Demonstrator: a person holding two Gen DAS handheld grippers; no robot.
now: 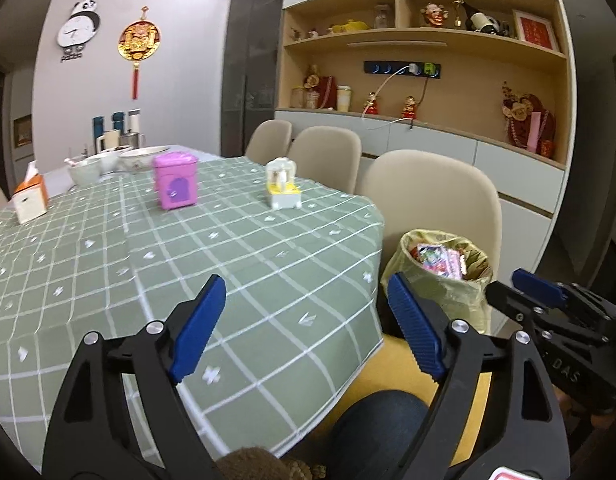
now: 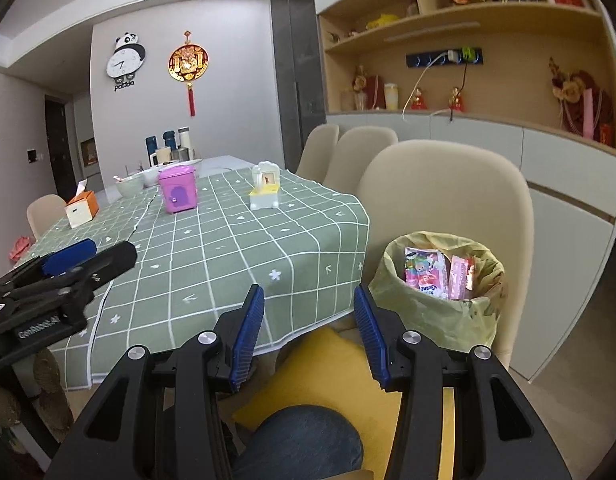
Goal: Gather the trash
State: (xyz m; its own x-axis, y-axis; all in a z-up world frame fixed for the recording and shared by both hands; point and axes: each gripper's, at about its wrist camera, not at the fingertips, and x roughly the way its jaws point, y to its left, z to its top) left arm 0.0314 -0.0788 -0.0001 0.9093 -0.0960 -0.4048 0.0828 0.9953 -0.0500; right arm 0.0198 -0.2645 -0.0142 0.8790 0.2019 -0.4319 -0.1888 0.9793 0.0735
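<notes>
The green checked tablecloth lay ahead; a bag-lined round bin stood right of both empty, wide-apart grippers, left and right.

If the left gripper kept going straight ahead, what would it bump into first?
Probably the green checked tablecloth: the open, empty left gripper tilts down toward the table's near corner. Depth is hard to judge.

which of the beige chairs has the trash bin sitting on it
The nearest beige chair, at the table's corner: the lined trash bin rests on its seat; the two chairs behind carry nothing visible.
</notes>
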